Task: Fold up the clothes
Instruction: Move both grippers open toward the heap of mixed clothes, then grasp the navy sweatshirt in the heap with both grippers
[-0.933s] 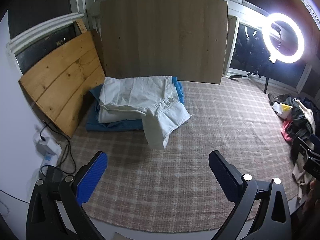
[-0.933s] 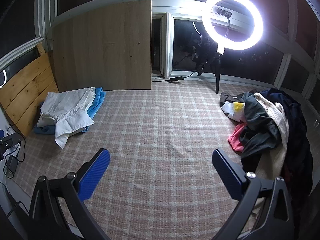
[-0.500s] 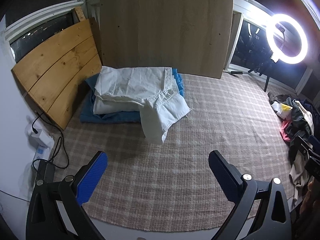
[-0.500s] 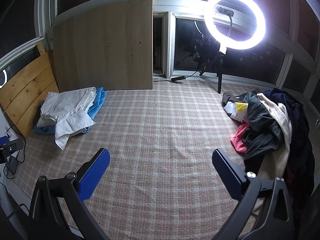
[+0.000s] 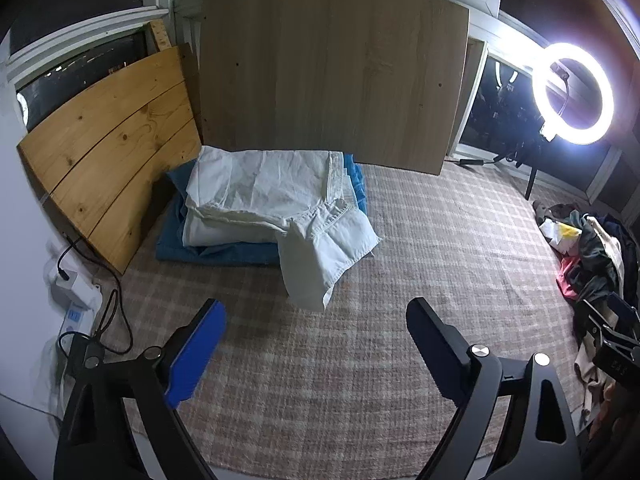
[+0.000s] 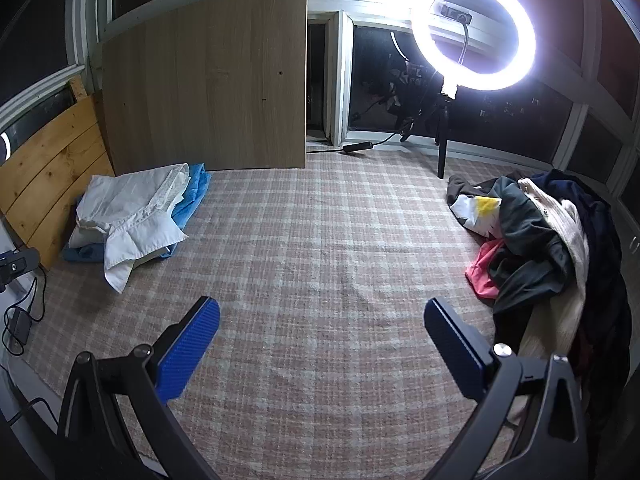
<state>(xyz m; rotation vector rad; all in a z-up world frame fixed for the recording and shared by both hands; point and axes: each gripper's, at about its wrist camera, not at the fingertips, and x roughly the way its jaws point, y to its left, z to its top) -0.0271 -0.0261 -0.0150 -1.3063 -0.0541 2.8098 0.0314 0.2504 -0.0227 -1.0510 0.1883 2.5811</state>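
On the rug (image 5: 420, 240), far left by the leaning boards (image 5: 332, 72), sits a stack: white garment (image 5: 260, 188) folded over a blue one (image 5: 208, 250), with one white flap (image 5: 320, 264) spilling off the front onto the rug. Left gripper (image 5: 316, 340) is spread wide, holding nothing, hovering over bare rug just short of that flap. Over the last second the left view has closed in on the stack: it now fills more of the frame and sits nearer the fingers, so the left gripper has been moving toward it. Right gripper (image 6: 322, 342) is also spread and empty, over the rug's middle; its view has barely shifted, a slight drift. Unfolded pile (image 6: 552, 248) of dark, cream and pink clothes lies at the right edge, well apart from the stack. Ring light (image 6: 474, 30) glares at the back. Judgement: the approach fits either tidying the loose flap on the stack or simply passing by it after setting the garment down; frames don't settle which. Plenty of clothes in the pile remain unfolded, so the task looks far from finished.
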